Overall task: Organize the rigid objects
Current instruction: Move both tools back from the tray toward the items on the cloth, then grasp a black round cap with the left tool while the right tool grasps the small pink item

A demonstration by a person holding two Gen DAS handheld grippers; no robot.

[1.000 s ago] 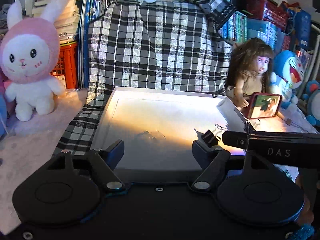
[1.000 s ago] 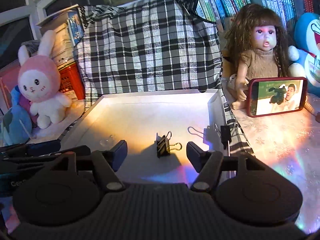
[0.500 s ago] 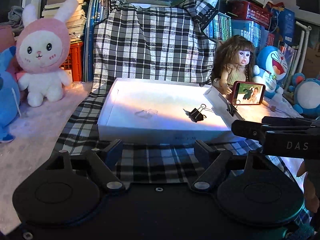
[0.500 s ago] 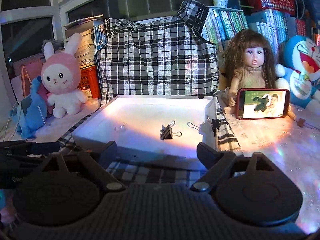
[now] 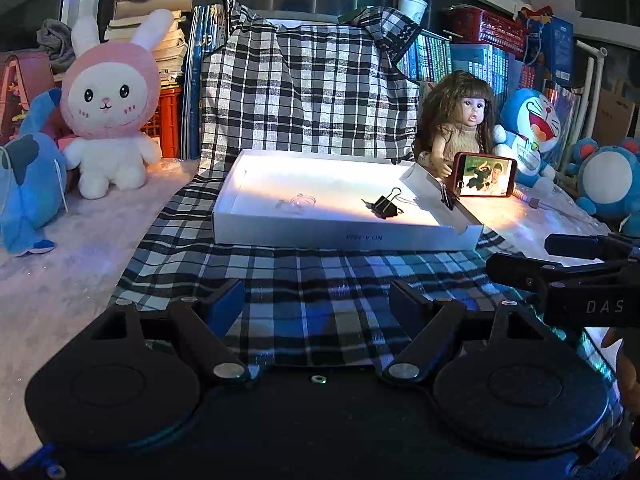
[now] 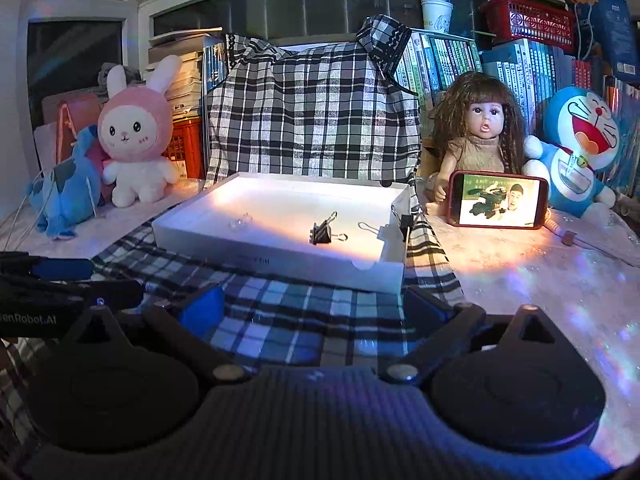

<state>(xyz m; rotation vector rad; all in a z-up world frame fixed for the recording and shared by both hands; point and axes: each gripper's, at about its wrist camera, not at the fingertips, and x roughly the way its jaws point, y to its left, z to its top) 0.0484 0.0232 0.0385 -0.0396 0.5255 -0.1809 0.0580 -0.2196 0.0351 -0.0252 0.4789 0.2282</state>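
A shallow white box lies on a black-and-white plaid cloth. A black binder clip lies loose inside it, right of centre. A second black clip is clamped on the box's right wall. A small clear object lies inside at the left. My left gripper is open and empty over the cloth, in front of the box. My right gripper is open and empty, also in front of the box.
A pink-hooded bunny plush and a blue plush stand at the left. A doll, a phone with a lit screen and a Doraemon plush stand at the right. Books fill the back.
Both grippers have pulled back from over the box to the cloth in front of it. The loose clip stays in the box.
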